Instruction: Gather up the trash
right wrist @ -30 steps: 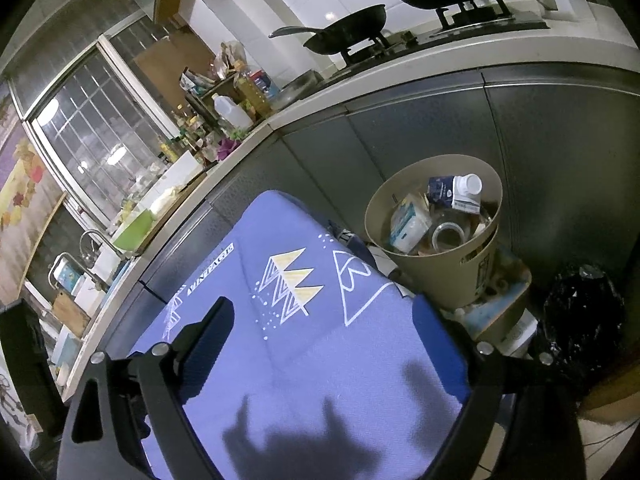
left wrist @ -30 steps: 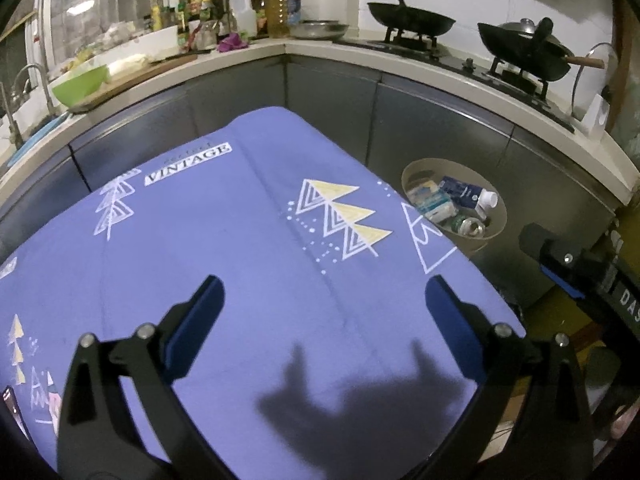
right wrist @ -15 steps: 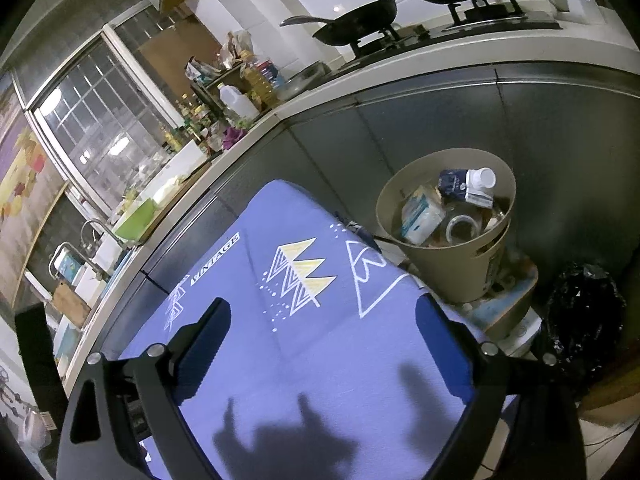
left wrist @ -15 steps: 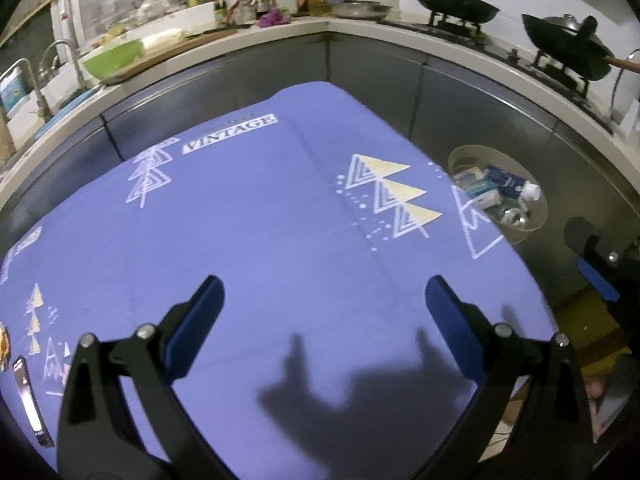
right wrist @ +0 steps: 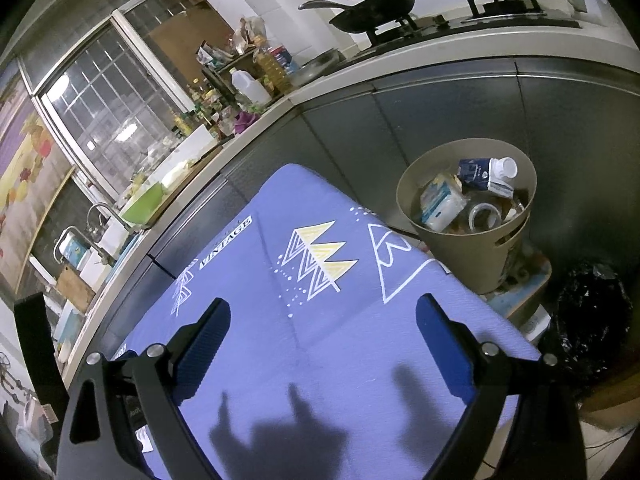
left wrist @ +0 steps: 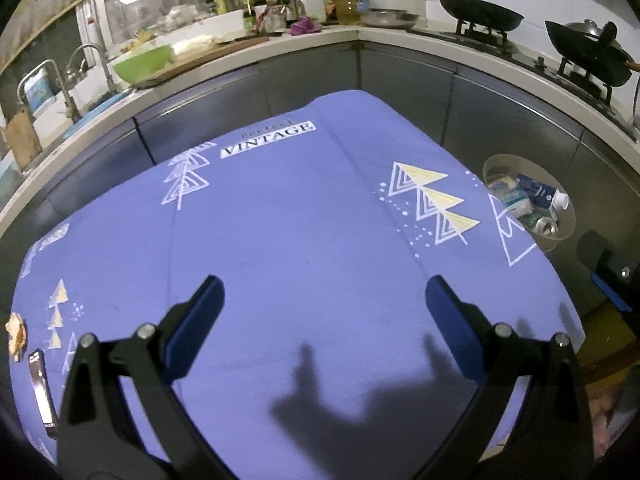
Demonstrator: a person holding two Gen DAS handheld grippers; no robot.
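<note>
A tan trash bin [right wrist: 472, 256] stands on the floor past the table's far right corner, holding a blue carton [right wrist: 480, 172], a white packet [right wrist: 440, 200] and a tape roll [right wrist: 484, 216]. The left wrist view shows the same bin [left wrist: 560, 236] at the right. A crumpled orange scrap [left wrist: 16, 334] and a flat silver-and-black bar [left wrist: 40, 388] lie at the cloth's left edge. My left gripper [left wrist: 324, 316] hovers open over the purple cloth [left wrist: 300, 220], holding nothing. Nearer the bin, my right gripper [right wrist: 322, 332] is open and empty too.
A grey counter [left wrist: 400, 36] curves round the table, with woks [left wrist: 480, 12] on burners, bottles [left wrist: 308, 0], a green bowl [left wrist: 144, 64] and a sink tap [left wrist: 60, 80]. Beside the bin on the floor is a black bag [right wrist: 588, 320].
The left gripper has drawn back and to the left, so the bin sits smaller at the right and the orange scrap and bar have come into view. The right gripper has shifted only slightly.
</note>
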